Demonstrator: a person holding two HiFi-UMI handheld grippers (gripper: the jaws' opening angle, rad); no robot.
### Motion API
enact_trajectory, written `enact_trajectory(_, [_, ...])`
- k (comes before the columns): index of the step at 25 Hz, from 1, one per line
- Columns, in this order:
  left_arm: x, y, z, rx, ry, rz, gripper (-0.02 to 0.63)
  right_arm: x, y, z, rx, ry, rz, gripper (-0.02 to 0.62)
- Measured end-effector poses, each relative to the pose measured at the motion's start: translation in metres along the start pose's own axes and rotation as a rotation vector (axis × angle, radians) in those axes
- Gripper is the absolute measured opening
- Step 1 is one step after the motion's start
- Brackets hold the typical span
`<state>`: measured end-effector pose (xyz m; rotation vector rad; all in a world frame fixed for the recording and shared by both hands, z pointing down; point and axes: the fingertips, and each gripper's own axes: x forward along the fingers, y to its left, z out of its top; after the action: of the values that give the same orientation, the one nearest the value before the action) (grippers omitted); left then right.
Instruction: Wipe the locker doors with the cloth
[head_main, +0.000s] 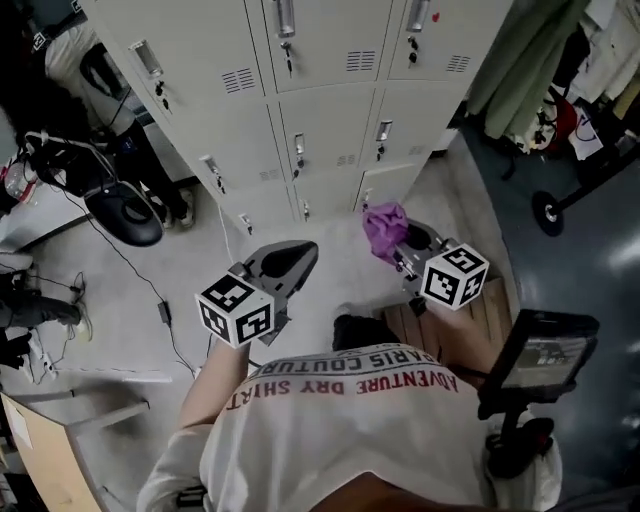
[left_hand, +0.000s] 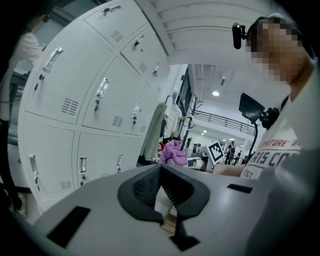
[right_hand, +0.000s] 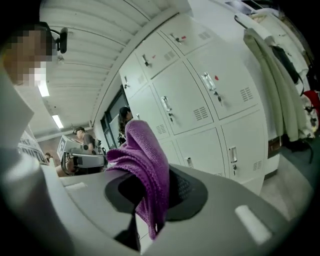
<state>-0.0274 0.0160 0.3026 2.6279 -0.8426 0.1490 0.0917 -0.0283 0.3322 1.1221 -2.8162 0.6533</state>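
Nubby purple cloth (right_hand: 147, 160) between right fingers (right_hand: 189, 191)

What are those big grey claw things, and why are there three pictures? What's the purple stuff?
The claws are two grippers, like big tongs. A person holds one in each hand. The head view comes from a camera on the person's head, looking down at the grey floor and the white lockers. The other two pictures come from small cameras riding on each gripper, looking along its jaws. The left gripper has its jaws closed with nothing in them. The right gripper pinches the purple cloth, which drapes over its jaws. The cloth is not against a locker door.
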Motion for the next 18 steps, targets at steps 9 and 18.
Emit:
enact_trajectory(9, [-0.060,-0.142,-0.004,0.083,-0.019,-0.022,0.002,-0.120,0.127,-0.004,-0.043,-0.005,0.087,0.072])
enact_trajectory(18, [-0.094,-0.335,-0.084,0.095,-0.056,-0.068,0.002,-0.293,0.206,-0.073,-0.098,-0.018,0.110,0.072])
